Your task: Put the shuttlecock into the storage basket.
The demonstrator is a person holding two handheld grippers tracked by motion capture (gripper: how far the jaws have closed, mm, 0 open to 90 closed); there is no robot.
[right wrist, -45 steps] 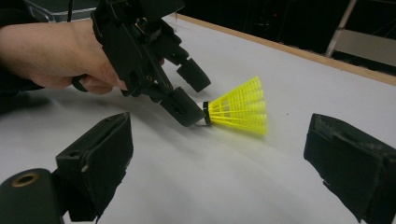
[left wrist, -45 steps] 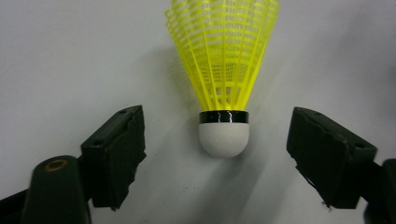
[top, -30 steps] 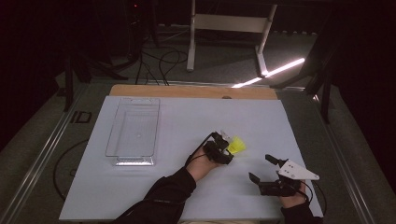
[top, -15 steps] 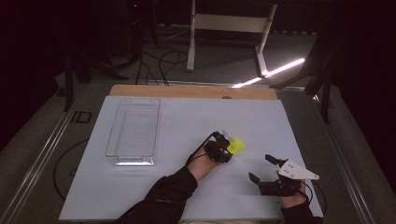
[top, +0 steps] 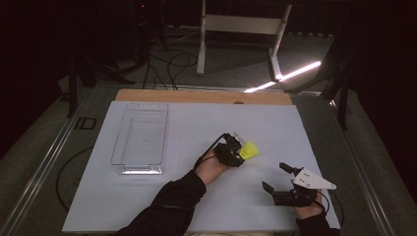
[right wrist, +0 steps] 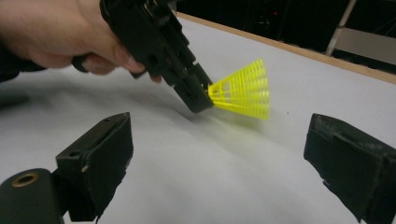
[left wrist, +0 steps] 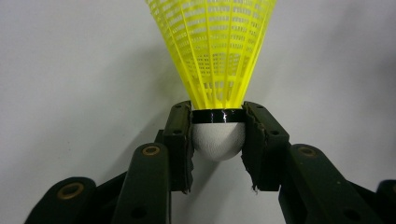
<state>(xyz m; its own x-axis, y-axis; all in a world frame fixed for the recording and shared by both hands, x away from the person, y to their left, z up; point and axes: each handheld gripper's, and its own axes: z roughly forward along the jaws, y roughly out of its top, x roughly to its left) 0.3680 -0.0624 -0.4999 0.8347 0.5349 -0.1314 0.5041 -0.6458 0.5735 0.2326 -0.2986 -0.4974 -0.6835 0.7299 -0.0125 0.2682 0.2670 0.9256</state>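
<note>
Shuttlecock [left wrist: 218, 70], yellow with a white rounded nose, is held by the left gripper [left wrist: 218, 140] near the middle of the white bench [top: 162, 206], right of a clear tray [top: 140, 133]. The jaws are clenched on the black band at the top of the nose, one on each side, with the skirt pointing away from the hand. The thing is judged very light. The nose looks firm and is the sound place to be taken; the mesh skirt looks thin and springy and would likely be bent if pinched. The right gripper [top: 282, 178] is kept near the bench's front edge, well apart, its jaws spread wide with nothing between them.
</note>
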